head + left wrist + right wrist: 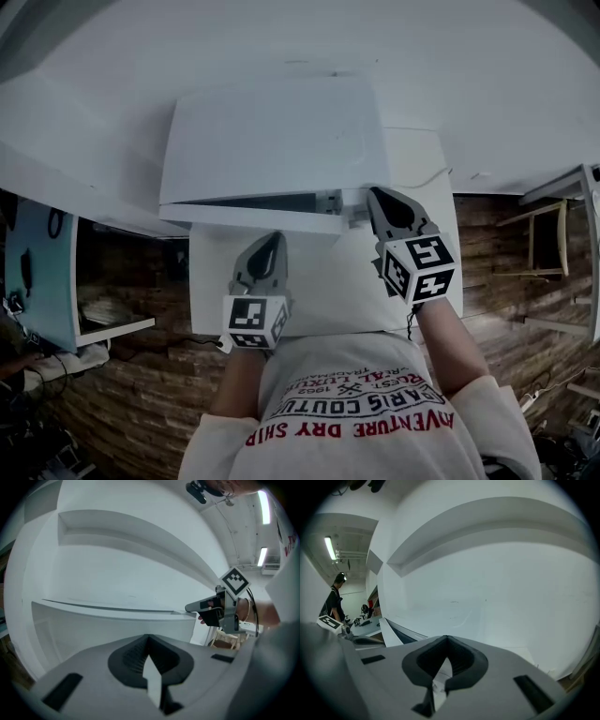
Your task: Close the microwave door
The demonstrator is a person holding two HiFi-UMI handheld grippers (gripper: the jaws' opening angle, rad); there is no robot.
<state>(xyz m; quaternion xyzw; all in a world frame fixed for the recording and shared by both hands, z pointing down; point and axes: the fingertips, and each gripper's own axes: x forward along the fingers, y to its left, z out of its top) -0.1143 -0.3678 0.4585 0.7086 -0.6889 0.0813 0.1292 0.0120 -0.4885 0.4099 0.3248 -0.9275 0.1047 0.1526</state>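
Microwave door [253,217]: ajar, not latched. In the head view a narrow dark wedge shows between it and the body of the microwave [277,141]. The wedge is thinnest at 9 o'clock and widest at 3 o'clock, so the free edge is judged to be on the right. The unit stands on a white table [319,281].

Left gripper [270,242]: at 6 o'clock of the door, near its face. Contact cannot be confirmed. Its own view shows the jaws [148,638] together at the tips, with nothing between them.

Right gripper [377,195]: at 3 o'clock of the door, at or just beside the free edge. The left gripper view shows its tip [197,606] against that corner. Its own view shows the jaws [446,639] together and empty, with the door edge at 9 o'clock.

Hazards, as judged:
- Slip. The closed tip bears on a narrow corner, so a push off-axis could slide it past the edge, toward 3 o'clock.
- Trapping. A tip that enters the wedge would be pinched as the door swings in.
- Body shift. A hard push may slide the microwave toward 12 o'clock instead of seating the latch.
- Partial closure. Too light a push may leave the door resting unlatched.
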